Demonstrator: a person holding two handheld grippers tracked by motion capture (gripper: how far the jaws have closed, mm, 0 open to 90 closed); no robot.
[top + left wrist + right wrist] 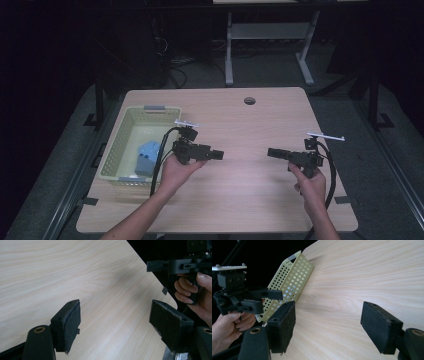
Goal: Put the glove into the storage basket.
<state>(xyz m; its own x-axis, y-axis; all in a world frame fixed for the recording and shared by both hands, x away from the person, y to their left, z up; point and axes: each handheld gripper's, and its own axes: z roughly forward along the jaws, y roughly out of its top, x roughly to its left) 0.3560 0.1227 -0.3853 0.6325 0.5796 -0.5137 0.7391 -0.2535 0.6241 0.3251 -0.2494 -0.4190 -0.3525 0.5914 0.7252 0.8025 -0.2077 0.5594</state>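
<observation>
My left gripper [219, 155] is held over the wooden table [250, 200], just right of a pale yellow perforated basket [120, 131], pointing right. In the left gripper view its pads [71, 317] stand wide apart over bare wood, so the left gripper [115, 313] is open and empty. My right gripper [270, 151] hovers at the table's right side, pointing left toward the other. The right gripper [328, 315] is open too, nothing between its pads [377, 325]. A blue blocky object [148, 155] lies inside the basket.
The basket [292, 280] sits along the table's left edge, with grey clips on its rims. A round cable hole [249, 100] is near the far edge. Beyond the table are a dark floor and a white desk frame [229, 50].
</observation>
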